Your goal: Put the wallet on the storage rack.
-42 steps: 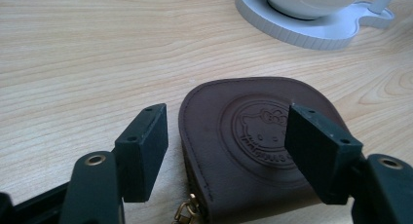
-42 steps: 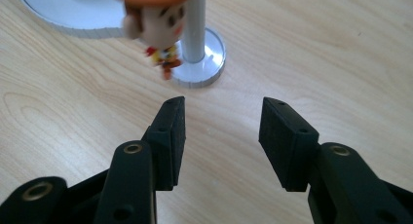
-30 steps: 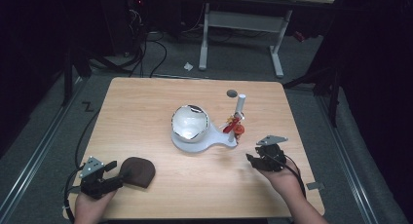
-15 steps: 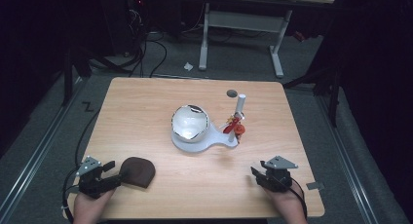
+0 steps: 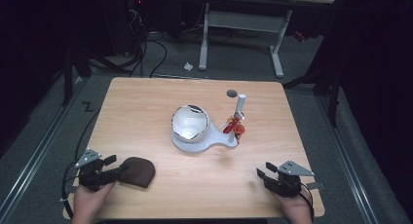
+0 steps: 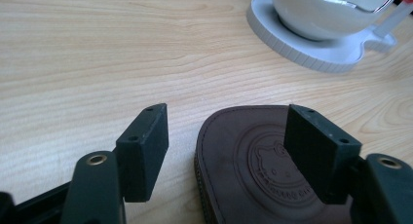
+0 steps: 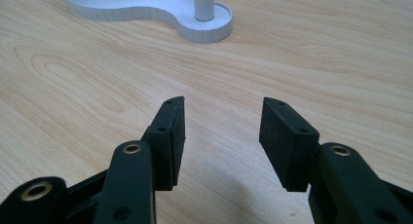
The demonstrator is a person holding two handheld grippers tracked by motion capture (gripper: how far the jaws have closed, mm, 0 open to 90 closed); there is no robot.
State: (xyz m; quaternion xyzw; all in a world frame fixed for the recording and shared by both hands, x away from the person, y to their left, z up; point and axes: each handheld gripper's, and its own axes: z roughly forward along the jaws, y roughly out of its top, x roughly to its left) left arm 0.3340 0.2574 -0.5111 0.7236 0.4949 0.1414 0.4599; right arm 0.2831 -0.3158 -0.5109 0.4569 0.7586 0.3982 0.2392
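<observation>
Room: dark, with grey floor around one pale wooden surface (image 5: pixel 146 107); a white-legged desk frame (image 5: pixel 241 24) stands at the top centre of the high view, and one scrap of paper (image 5: pixel 188 66) lies on the floor at upper centre-left.
Bowl: one shiny white bowl (image 5: pixel 190 123) sits at the frame's centre on one white base plate (image 5: pixel 204 142).
Post: one white upright post (image 5: pixel 240 105) rises from the small right lobe of that base; one red ornament (image 5: pixel 234 126) hangs against it.
Disc: one small dark round disc (image 5: pixel 232 93) lies just above the post, near the surface's far edge.
Brown pad: one dark brown leather pad (image 5: pixel 138 171) lies flat at the lower left, stamped with a round cat-face emblem (image 6: pixel 272 163).
Left claw: one left claw (image 5: pixel 116 166), jaws spread wide; its right jaw is over the pad and its left jaw over bare wood, gripping nothing.
Right claw: one right claw (image 5: pixel 263 177) at the lower right, jaws apart and empty above bare wood, well apart from the base.
Hands: two, entering from the bottom edge.
</observation>
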